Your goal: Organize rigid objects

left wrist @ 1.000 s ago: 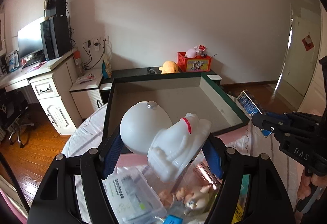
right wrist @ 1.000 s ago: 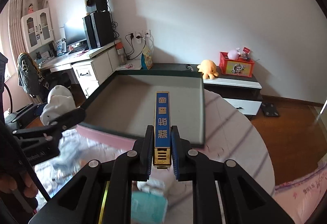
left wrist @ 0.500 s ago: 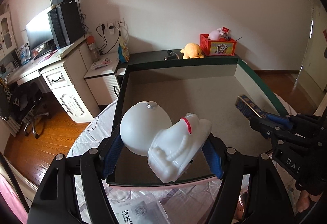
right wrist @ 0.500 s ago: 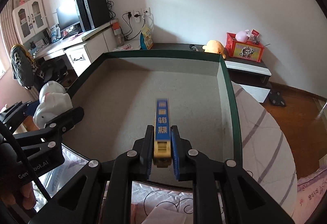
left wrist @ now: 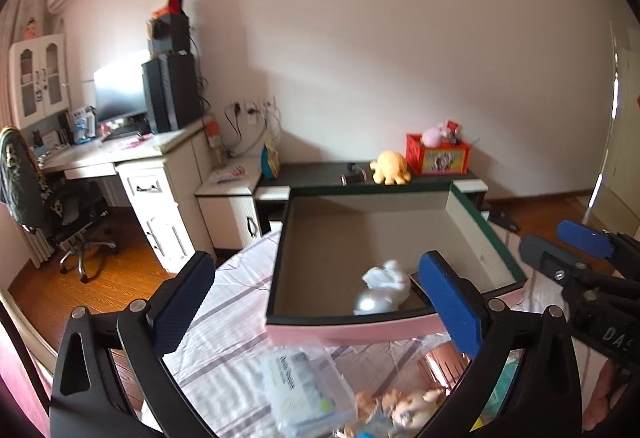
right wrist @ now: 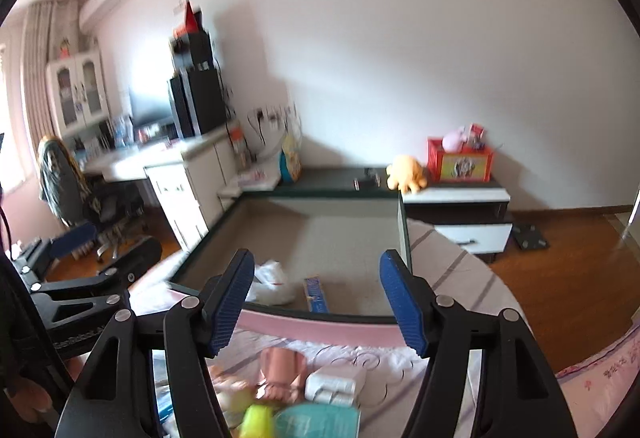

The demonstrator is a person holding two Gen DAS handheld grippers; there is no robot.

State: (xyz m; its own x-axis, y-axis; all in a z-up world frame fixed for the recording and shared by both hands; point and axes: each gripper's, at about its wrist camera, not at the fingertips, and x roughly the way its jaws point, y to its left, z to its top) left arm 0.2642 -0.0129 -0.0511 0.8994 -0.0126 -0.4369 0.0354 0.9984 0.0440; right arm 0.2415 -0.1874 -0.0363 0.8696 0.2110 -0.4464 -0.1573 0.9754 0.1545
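A large shallow box (left wrist: 484,238) (right wrist: 403,230) with a green rim and pink front stands on the bed. Inside it, near the front wall, lies the white animal figure with its round globe (left wrist: 383,292) (right wrist: 272,282). Beside it to the right lies the slim blue box with gold print (right wrist: 315,295). My left gripper (left wrist: 316,302) is open and empty, held back over the front of the box. My right gripper (right wrist: 316,298) is open and empty too, above the box's front edge. The other gripper shows at each view's side.
Loose items lie on the striped bedspread (left wrist: 236,318) in front of the box: a clear plastic case (left wrist: 304,390), a small doll (left wrist: 400,406), a rose-gold object (right wrist: 280,370), a white adapter (right wrist: 332,384), a teal packet (right wrist: 316,422). A desk, chair and low cabinet stand behind.
Both grippers opened and drew back toward the bed. The white figure and the blue box, held a moment ago, now lie inside the big box.
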